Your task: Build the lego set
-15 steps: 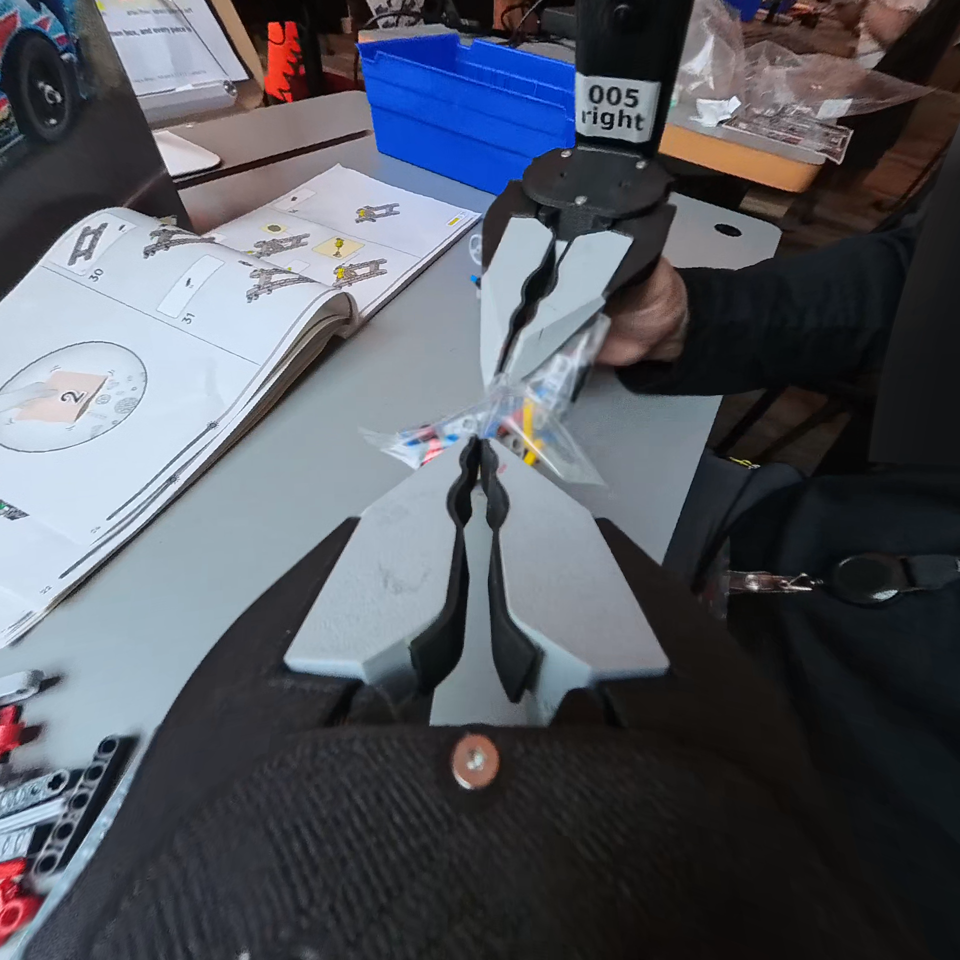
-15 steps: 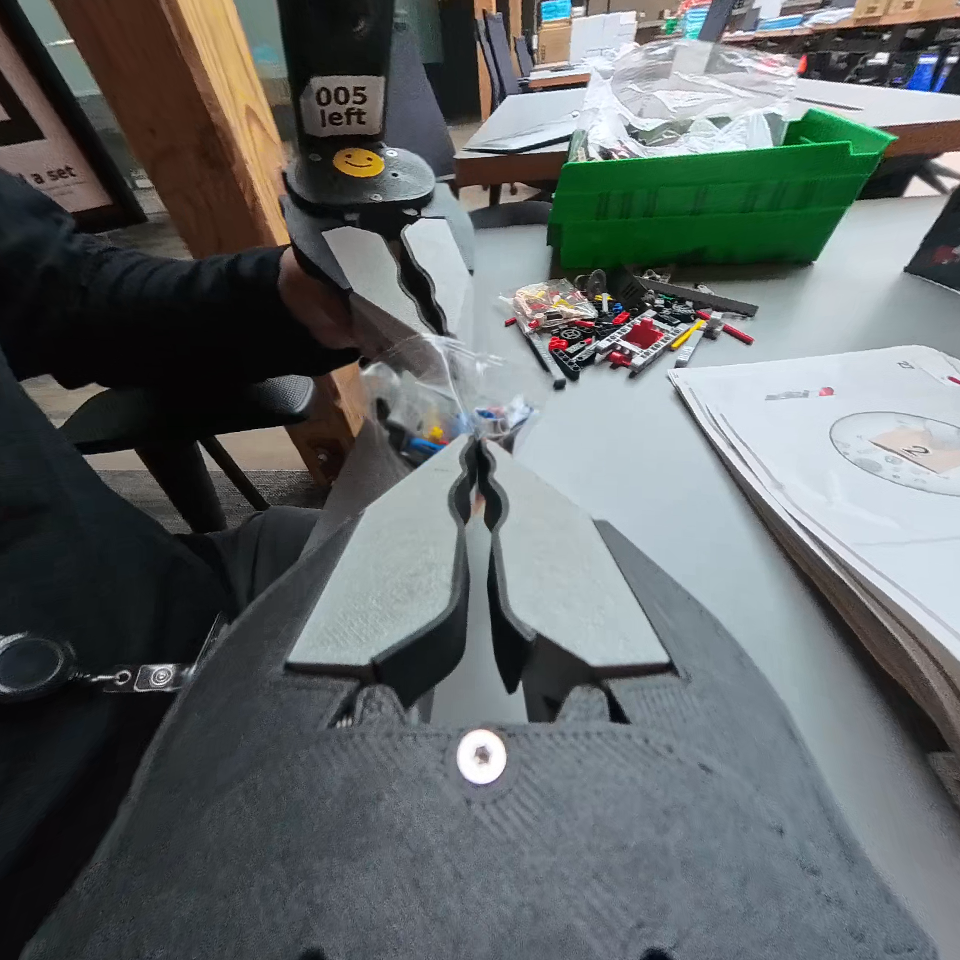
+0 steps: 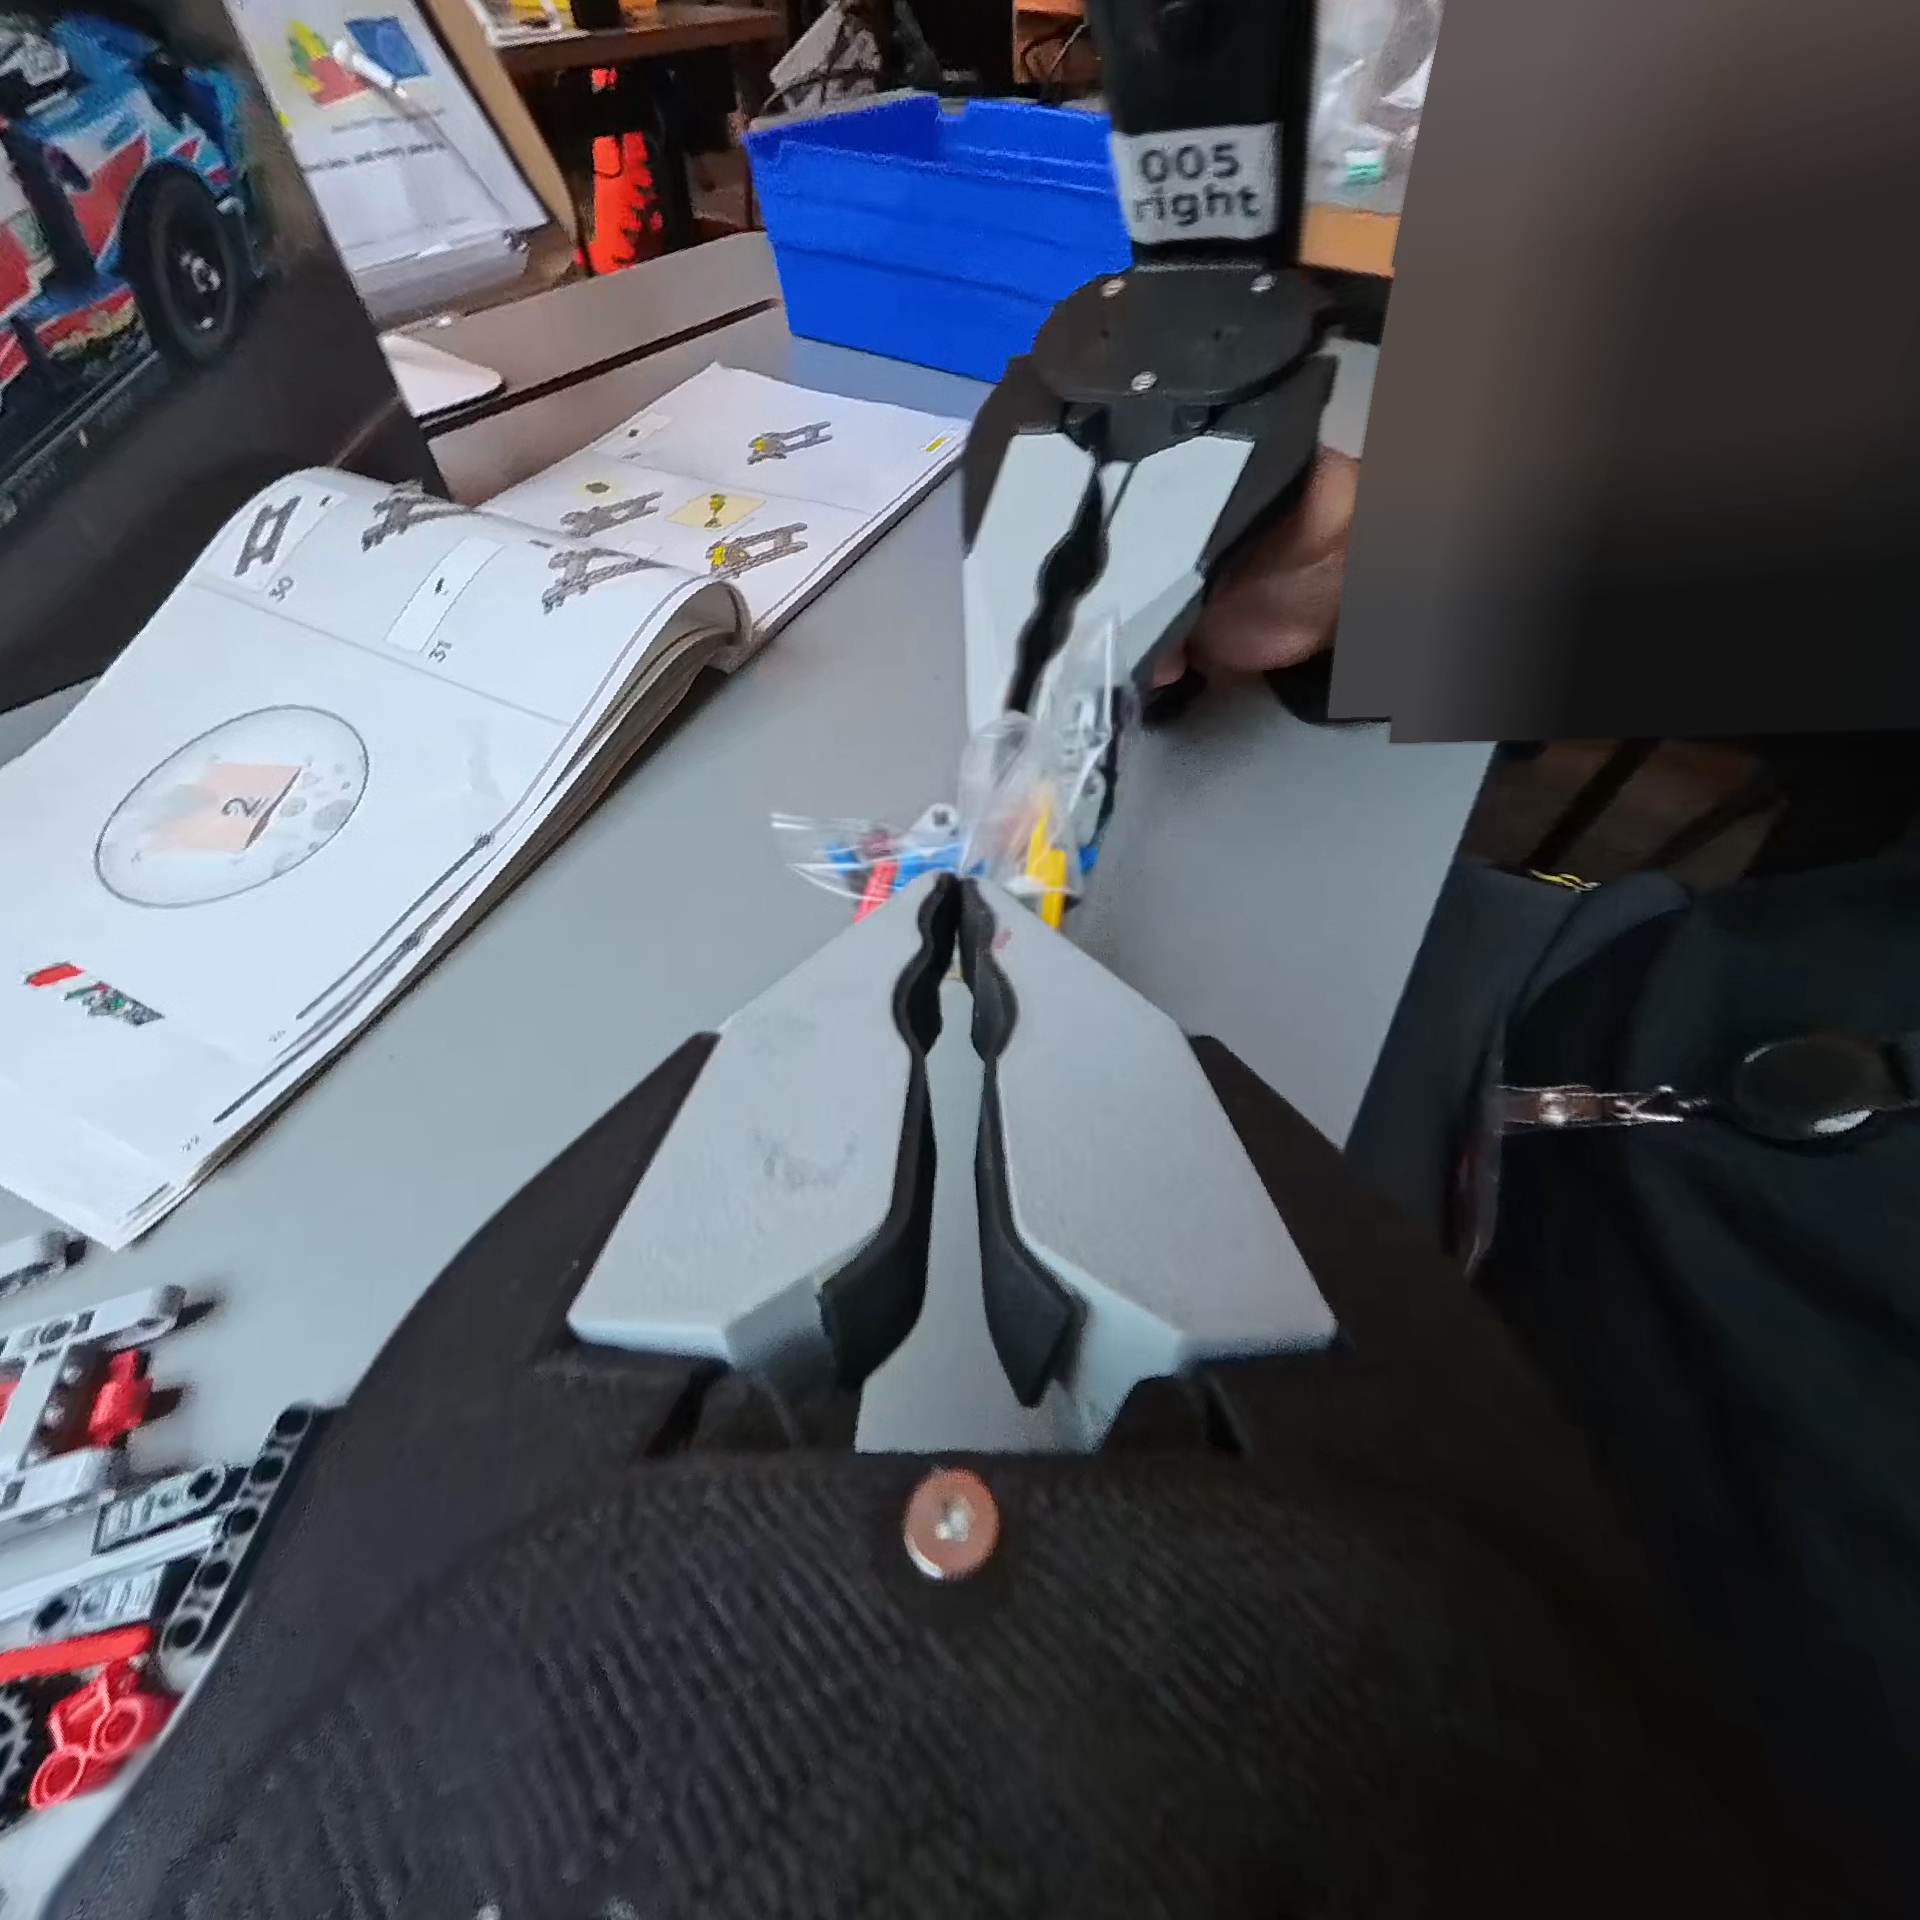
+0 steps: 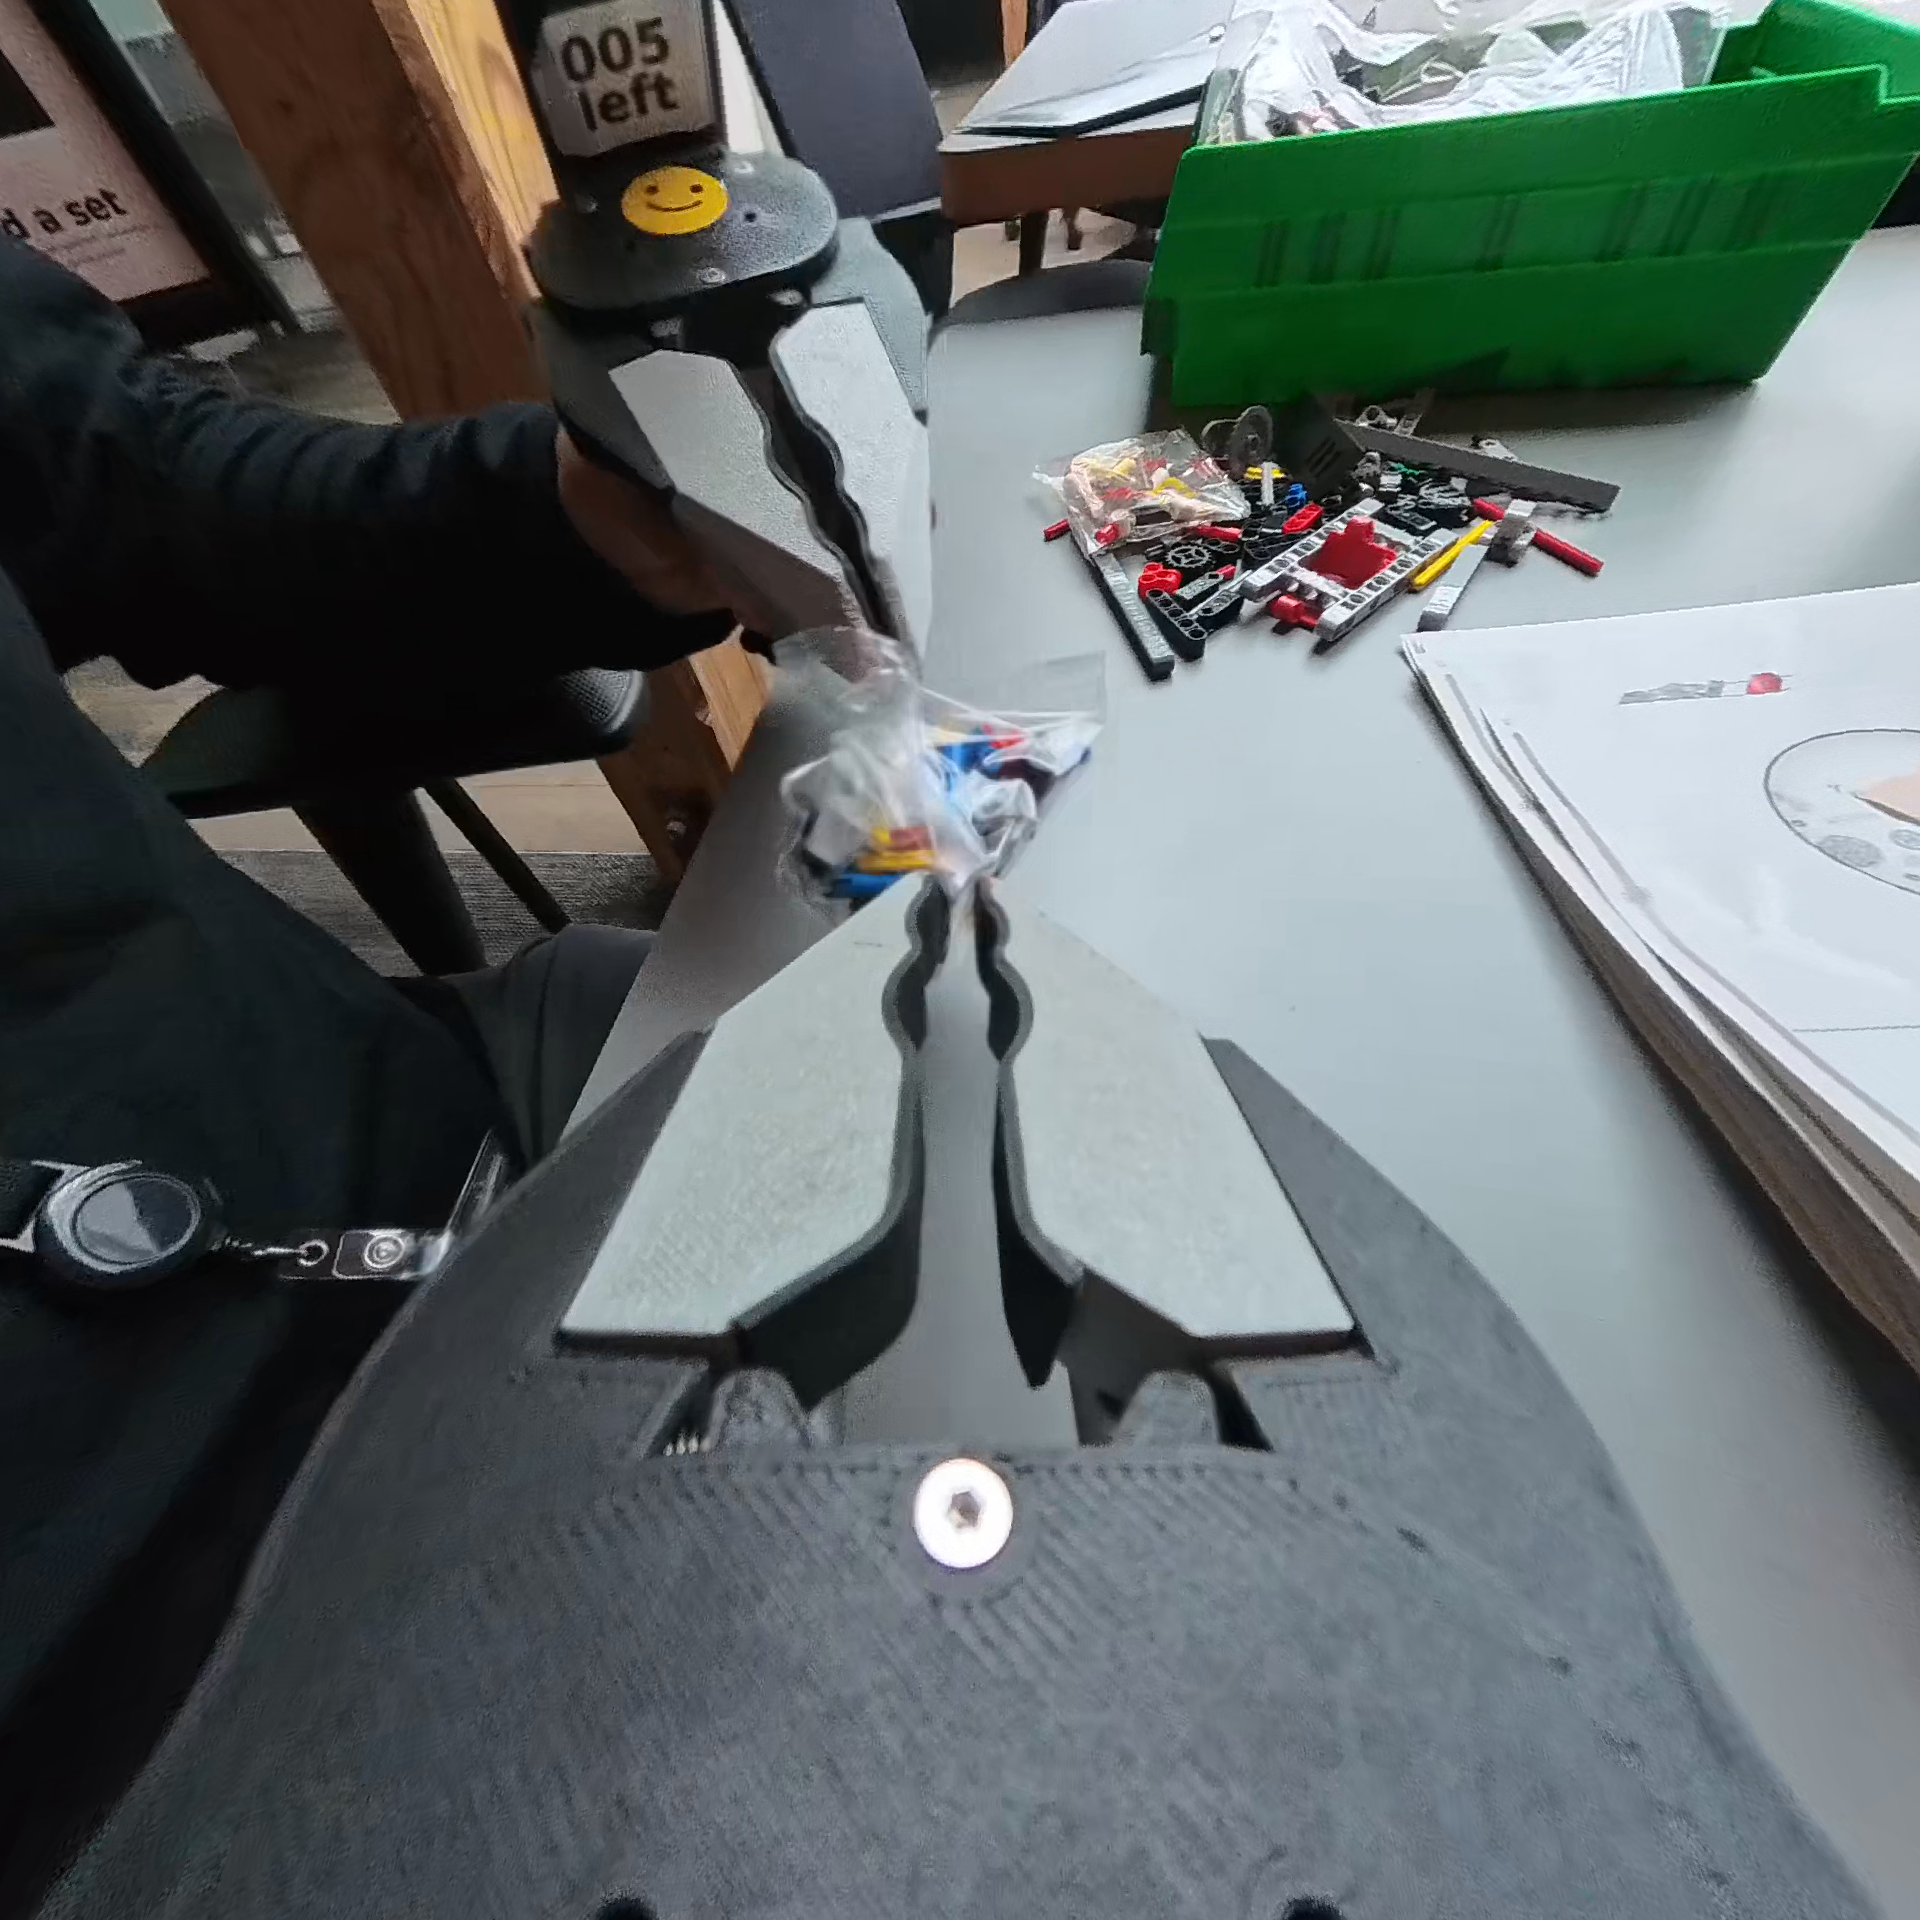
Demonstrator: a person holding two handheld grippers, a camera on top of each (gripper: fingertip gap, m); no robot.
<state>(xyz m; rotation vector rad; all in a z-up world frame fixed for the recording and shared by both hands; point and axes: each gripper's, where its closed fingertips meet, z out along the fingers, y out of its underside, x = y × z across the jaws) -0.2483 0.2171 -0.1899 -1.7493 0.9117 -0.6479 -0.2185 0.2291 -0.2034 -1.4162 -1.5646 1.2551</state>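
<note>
A small clear plastic bag of mixed coloured lego pieces [image 3: 971,831] is held in the air above the edge of the grey table [image 3: 623,987], pinched from two sides at once. The left gripper [image 3: 954,891], grey-fingered with black wavy pads, is closed on one corner of the bag, its fingertips pressed together on the film. The right gripper [image 4: 961,896], of the same make, is clamped on the opposite end, and its tips are likewise drawn tight on the plastic. In the left wrist view the right gripper is seen pointing down at the bag from above, a hand [image 3: 1262,592] wrapped round its body; in the right wrist view the left gripper is seen in the same attitude, gripped by a black-sleeved hand [image 4: 623,540].

Beyond the bag, an open white instruction booklet [image 3: 343,748] is spread flat on the table. Farther off than the booklet a blue plastic bin [image 3: 935,229] is set. To the other side of the bag, a loose pile of red, black and grey lego parts [image 4: 1320,551] is scattered on the table, with a second small bag of pieces [image 4: 1138,488] at the pile's edge. Just behind the pile stands a green plastic bin [image 4: 1507,239] stuffed with crumpled clear bags.
</note>
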